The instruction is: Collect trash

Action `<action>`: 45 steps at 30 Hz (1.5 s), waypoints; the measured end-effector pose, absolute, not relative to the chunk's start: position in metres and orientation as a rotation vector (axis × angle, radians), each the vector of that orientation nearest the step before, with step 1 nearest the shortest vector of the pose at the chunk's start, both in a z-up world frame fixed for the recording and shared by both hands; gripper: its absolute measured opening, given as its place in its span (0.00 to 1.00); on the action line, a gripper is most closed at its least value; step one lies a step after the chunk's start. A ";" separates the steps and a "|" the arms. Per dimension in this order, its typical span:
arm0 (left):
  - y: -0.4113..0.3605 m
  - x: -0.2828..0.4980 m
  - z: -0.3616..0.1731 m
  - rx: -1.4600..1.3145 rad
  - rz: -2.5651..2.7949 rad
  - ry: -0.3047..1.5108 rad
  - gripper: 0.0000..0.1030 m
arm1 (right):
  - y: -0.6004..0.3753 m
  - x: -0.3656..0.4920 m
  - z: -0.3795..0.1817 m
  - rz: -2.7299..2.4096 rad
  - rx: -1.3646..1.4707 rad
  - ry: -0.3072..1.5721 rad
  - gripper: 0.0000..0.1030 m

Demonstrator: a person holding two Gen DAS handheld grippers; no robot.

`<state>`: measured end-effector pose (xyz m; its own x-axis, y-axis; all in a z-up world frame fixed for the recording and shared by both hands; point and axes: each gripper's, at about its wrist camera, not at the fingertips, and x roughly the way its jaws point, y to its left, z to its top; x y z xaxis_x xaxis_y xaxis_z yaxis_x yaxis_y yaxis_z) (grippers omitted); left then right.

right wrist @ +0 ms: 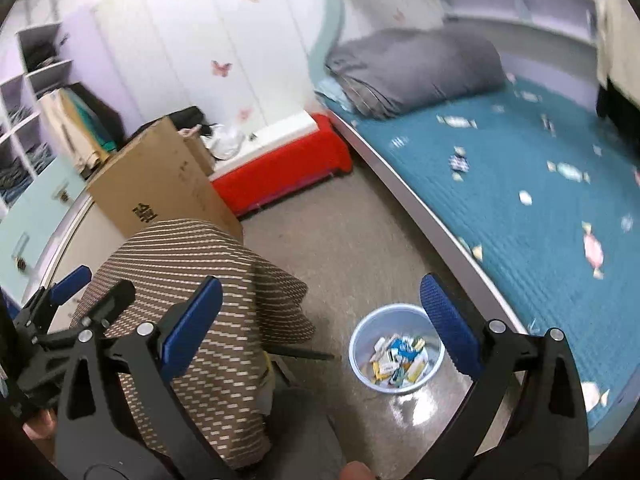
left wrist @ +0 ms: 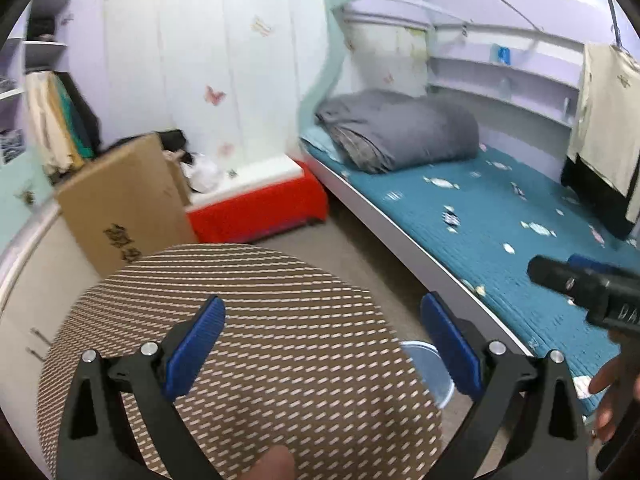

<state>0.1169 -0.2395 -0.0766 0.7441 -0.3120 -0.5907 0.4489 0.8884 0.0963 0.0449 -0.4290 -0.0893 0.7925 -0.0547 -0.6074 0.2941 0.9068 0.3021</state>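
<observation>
A pale blue bin (right wrist: 396, 350) stands on the floor by the bed and holds several wrappers; its rim also shows in the left wrist view (left wrist: 432, 372). Several candy wrappers lie scattered on the teal bed cover (right wrist: 520, 168), among them a dark blue one (right wrist: 459, 163) and a pink one (right wrist: 593, 251). They also show in the left wrist view (left wrist: 451, 216). My right gripper (right wrist: 322, 312) is open and empty above the floor and bin. My left gripper (left wrist: 322, 328) is open and empty above a striped cushion (left wrist: 240, 352). The right gripper's body (left wrist: 584, 284) shows at the right over the bed.
A striped brown cushion (right wrist: 192, 288) covers a seat left of the bin. A cardboard box (right wrist: 160, 188) and a red bench (right wrist: 280, 172) stand by the white wardrobe. A folded grey quilt (right wrist: 416, 68) lies at the bed's head. Clothes (left wrist: 604, 120) hang at the right.
</observation>
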 end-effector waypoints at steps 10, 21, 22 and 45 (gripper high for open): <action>-0.147 0.071 -0.019 0.112 -0.245 0.466 0.94 | -0.341 0.017 -0.011 -0.117 0.223 0.465 0.94; -0.103 0.009 0.029 0.041 -0.185 0.290 0.95 | -0.295 -0.018 0.029 -0.124 0.126 0.328 0.94; -0.100 0.004 0.033 0.030 -0.181 0.278 0.95 | -0.292 -0.021 0.032 -0.129 0.116 0.313 0.94; -0.077 -0.041 0.042 -0.079 -0.102 0.207 0.95 | -0.271 -0.052 0.044 -0.098 0.055 0.243 0.94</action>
<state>-0.0409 -0.0769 0.0416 0.9735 -0.1088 -0.2012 0.0925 0.9918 -0.0885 -0.0518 -0.2709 0.0436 0.9657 -0.0906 -0.2432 0.1039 0.9937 0.0426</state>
